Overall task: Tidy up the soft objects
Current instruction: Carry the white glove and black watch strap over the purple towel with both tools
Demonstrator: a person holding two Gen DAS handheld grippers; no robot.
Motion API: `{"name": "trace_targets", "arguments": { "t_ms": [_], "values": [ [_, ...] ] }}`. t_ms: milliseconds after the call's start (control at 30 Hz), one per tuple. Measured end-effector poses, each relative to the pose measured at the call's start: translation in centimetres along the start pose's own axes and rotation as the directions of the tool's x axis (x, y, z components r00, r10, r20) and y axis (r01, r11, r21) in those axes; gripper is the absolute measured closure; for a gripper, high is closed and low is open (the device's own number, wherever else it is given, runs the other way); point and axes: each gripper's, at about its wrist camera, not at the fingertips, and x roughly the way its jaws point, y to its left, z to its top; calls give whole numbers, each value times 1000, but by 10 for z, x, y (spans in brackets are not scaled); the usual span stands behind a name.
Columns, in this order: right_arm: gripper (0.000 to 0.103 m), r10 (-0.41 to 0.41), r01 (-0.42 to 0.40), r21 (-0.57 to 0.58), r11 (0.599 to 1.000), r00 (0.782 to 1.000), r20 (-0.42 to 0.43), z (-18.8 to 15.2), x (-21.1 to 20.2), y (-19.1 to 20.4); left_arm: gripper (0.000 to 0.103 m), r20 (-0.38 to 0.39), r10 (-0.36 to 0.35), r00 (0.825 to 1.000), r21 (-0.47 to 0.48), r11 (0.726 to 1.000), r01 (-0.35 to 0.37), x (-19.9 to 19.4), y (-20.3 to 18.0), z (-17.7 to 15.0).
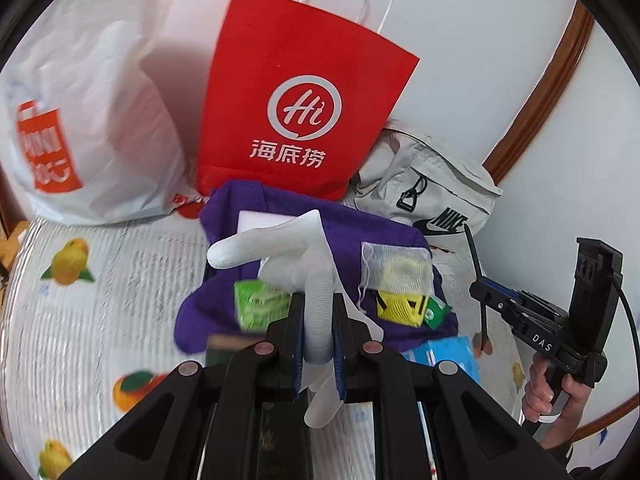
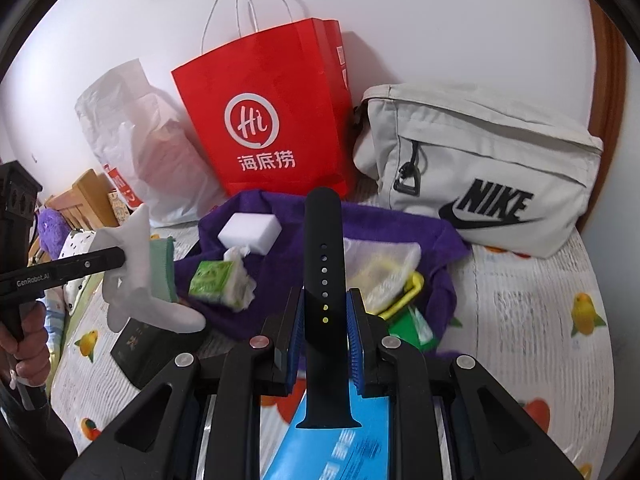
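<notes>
L fingers (image 1: 316, 320) grip glove (image 1: 280, 252); R strap (image 2: 323, 264).

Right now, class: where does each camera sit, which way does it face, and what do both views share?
Left wrist: on the left gripper, facing the red bag; fingers clamp a white glove; right hand visible.
Right wrist: on the right gripper, facing the same way; fingers clamp a black strap; left hand visible.
Shared: red bag, purple cloth, Nike bag.
</notes>
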Motion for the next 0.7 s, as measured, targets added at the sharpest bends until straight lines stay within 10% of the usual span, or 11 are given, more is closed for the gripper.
{"name": "trace_targets", "arguments": {
  "t_ms": [700],
  "values": [
    [82, -12, 13, 2, 1000, 987, -162, 16, 89, -33, 91, -170, -18, 985, 11, 1000, 21, 132, -9, 33]
  ]
}}
